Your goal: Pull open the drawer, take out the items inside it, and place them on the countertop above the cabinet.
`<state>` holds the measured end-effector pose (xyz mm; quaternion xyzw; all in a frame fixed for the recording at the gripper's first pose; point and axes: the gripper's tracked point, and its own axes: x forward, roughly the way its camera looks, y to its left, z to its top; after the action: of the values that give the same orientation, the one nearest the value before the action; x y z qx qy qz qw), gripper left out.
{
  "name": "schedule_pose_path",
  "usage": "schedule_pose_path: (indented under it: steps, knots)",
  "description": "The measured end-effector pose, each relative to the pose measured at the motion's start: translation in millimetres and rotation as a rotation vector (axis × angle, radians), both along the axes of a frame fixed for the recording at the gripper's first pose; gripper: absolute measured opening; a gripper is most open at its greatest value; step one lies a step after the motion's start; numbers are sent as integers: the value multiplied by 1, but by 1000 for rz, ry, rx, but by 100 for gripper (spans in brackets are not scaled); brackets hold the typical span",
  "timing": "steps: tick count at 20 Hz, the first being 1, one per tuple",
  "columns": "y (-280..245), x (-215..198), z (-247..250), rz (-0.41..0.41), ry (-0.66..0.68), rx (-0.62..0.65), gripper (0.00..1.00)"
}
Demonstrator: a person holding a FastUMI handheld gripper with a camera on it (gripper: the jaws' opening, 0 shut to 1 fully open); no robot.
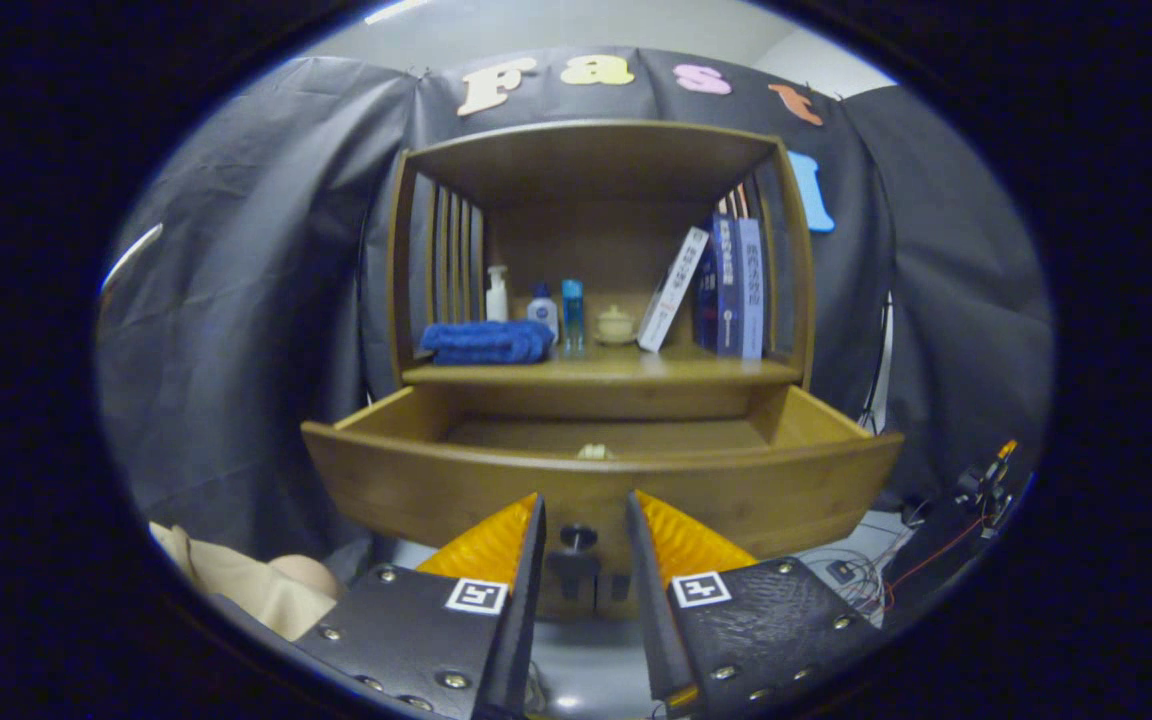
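The wooden drawer (416,485) of the cabinet stands pulled out toward me. A small pale item (595,452) peeks over the front panel's top edge from inside the drawer. My gripper (583,503) is open just in front of the drawer front, and the dark round knob (578,537) sits between its fingertips with a gap on each side. Above the drawer runs the countertop (596,372). On it lie a folded blue towel (487,342), a white pump bottle (497,294), two small bottles (558,311), a small lidded pot (615,325) and several books (726,288).
The cabinet's slatted side walls (448,260) and top board (591,150) enclose the countertop. A person's pale sleeve (256,585) shows low beside the left finger. Cables (856,580) and small devices lie on the floor to the right of the drawer.
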<state>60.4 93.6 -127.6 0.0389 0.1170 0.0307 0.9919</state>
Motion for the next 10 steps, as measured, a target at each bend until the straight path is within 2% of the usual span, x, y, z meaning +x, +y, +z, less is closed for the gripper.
schedule_pose_path:
  steps: [5,10]
  knots:
    - [2,38,54,27,-115,-65,45]
    - [18,79,56,83,-77,-108,46]
